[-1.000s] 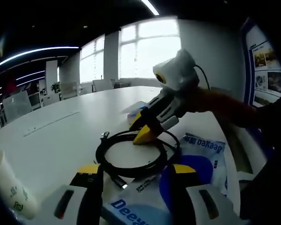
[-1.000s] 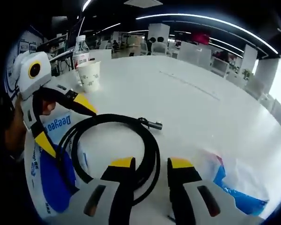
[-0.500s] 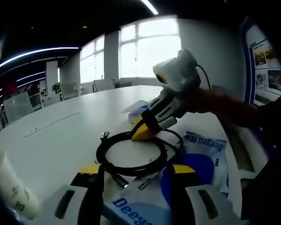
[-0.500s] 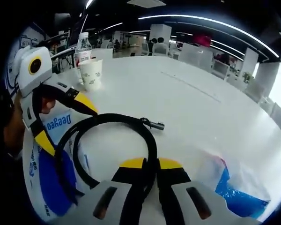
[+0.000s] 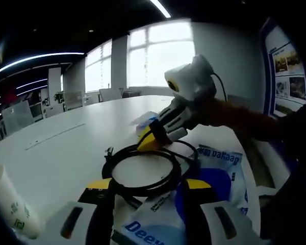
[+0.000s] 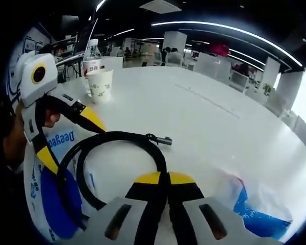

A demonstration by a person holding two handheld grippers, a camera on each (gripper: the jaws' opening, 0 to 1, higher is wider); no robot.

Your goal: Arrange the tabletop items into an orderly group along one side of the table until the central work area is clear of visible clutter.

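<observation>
A coiled black cable [image 5: 112, 176] lies partly on a blue-and-white printed bag [image 5: 219, 176] on the white table [image 5: 66, 148]. My right gripper [image 6: 160, 177] is shut on the near arc of the cable [image 6: 117, 136]. In the left gripper view the right gripper [image 5: 150, 142] reaches in from the right and pinches the coil's far side. My left gripper [image 5: 148, 185] stands open, its jaws either side of the coil's near edge and touching nothing. The right gripper view has the left gripper [image 6: 71, 139] at the left, open over the bag [image 6: 53, 194].
A paper cup [image 6: 99, 84] and a water bottle [image 6: 92, 53] stand at the far left of the table; the cup [image 5: 7, 204] is also at the lower left. A crumpled blue-and-white plastic bag [image 6: 250, 204] lies to the right. Office chairs and desks stand beyond the table.
My right gripper's jaws went from open astride the cable to shut on it. The coil has shifted slightly with that gripper. The left gripper has held its place, open.
</observation>
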